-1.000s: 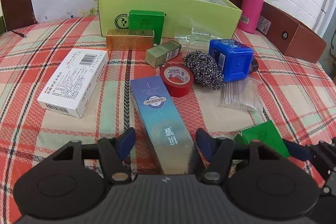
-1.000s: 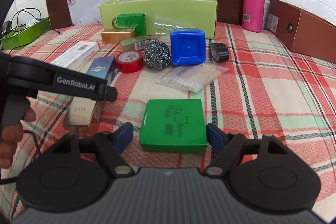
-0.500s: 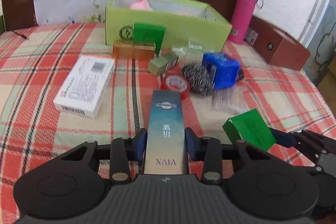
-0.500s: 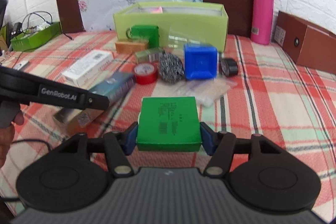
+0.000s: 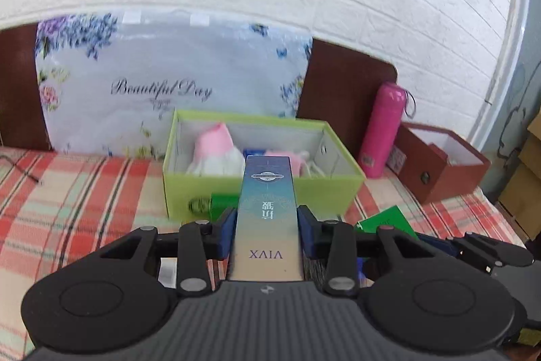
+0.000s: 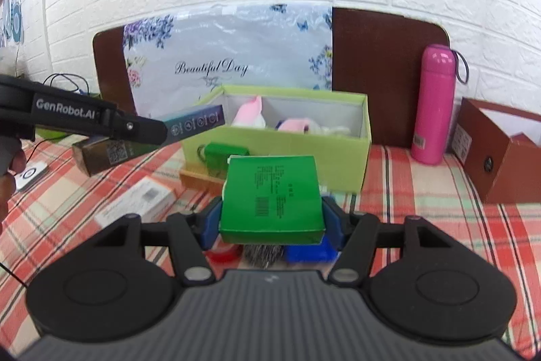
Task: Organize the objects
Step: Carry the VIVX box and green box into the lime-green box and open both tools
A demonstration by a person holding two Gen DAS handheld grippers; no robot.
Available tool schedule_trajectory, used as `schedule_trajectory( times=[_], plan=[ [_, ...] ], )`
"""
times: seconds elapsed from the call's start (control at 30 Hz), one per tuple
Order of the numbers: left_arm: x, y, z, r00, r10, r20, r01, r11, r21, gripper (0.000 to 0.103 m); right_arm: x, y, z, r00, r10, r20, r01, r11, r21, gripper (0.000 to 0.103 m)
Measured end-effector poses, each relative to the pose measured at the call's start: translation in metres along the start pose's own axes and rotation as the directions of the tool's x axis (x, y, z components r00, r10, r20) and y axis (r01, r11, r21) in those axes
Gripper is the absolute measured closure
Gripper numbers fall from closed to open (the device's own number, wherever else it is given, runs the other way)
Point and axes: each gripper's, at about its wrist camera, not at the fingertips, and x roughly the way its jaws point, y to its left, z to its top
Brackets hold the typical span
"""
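The left gripper [image 5: 266,234] clamps the long blue box [image 5: 267,212]; the right gripper [image 6: 272,220] clamps the green box [image 6: 272,197], both facing the lime bin [image 6: 287,151].

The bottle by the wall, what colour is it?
The bottle is bright pink, with a small label near its base; the right wrist view shows it best.

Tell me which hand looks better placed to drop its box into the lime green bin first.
Probably left. The left gripper holds the long blue box with its far end already at the green bin front rim. The right gripper holds its green box short of it.
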Motion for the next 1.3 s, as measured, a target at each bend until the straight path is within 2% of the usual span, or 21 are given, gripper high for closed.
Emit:
schedule_trajectory(
  times=[0.2, 0.37, 0.5, 0.63, 0.67, 0.7, 0.73, 0.77, 0.87, 1.0, 1.13, 1.3],
  plan=[
    [0.049, 0.005, 0.048, 0.999, 0.033, 0.026, -0.033, 0.999, 0.0, 0.062, 0.051, -0.02, 0.044, 0.998, -0.033, 0.056, 0.034, 0.999, -0.022, 0.044],
    [0.094, 0.016, 0.071, 0.999, 0.039, 0.028, -0.038, 0.999, -0.038, 0.062, 0.096, -0.042, 0.069, 0.994, -0.059, 0.088, 0.057, 0.998, 0.019, 0.043],
    [0.125, 0.024, 0.074, 0.999, 0.039, -0.003, -0.039, 0.997, -0.06, 0.062, 0.127, -0.05, 0.074, 0.992, -0.076, 0.1, 0.074, 0.997, 0.029, 0.043],
    [0.152, 0.033, 0.066, 0.998, 0.064, -0.028, -0.066, 0.995, -0.08, 0.062, 0.155, -0.051, 0.071, 0.993, -0.092, 0.076, 0.09, 0.996, 0.025, 0.043],
    [0.157, 0.034, 0.062, 0.997, 0.079, -0.02, -0.08, 0.994, -0.079, 0.055, 0.163, -0.051, 0.068, 0.994, -0.092, 0.062, 0.091, 0.996, 0.018, 0.041],
    [0.159, 0.035, 0.059, 0.996, 0.093, -0.016, -0.094, 0.993, -0.073, 0.034, 0.169, -0.05, 0.065, 0.996, -0.084, 0.044, 0.084, 0.996, 0.005, 0.036],
    [0.16, 0.035, 0.055, 0.993, 0.121, -0.016, -0.122, 0.991, -0.06, 0.028, 0.174, -0.05, 0.062, 0.996, -0.086, 0.019, 0.086, 0.996, -0.006, 0.021],
    [0.16, 0.036, 0.051, 0.991, 0.137, -0.008, -0.137, 0.99, -0.043, 0.027, 0.176, -0.048, 0.058, 0.995, -0.1, 0.009, 0.1, 0.995, -0.014, 0.014],
    [0.151, 0.039, 0.046, 0.993, 0.114, -0.001, -0.114, 0.993, -0.008, 0.027, 0.168, -0.046, 0.051, 0.994, -0.106, 0.03, 0.107, 0.994, -0.034, 0.01],
    [0.129, 0.04, 0.047, 0.993, 0.117, 0.016, -0.117, 0.992, -0.038, 0.027, 0.144, -0.048, 0.054, 0.992, -0.103, 0.077, 0.103, 0.995, 0.001, 0.005],
    [0.101, 0.036, 0.045, 0.992, 0.13, 0.001, -0.13, 0.99, -0.059, 0.027, 0.109, -0.044, 0.059, 0.987, -0.102, 0.127, 0.103, 0.995, 0.004, 0.001],
    [0.058, 0.029, 0.024, 0.992, 0.128, -0.017, -0.128, 0.991, -0.045, 0.027, 0.057, -0.04, 0.052, 0.985, -0.072, 0.16, 0.071, 0.997, 0.008, 0.0]
  ],
)
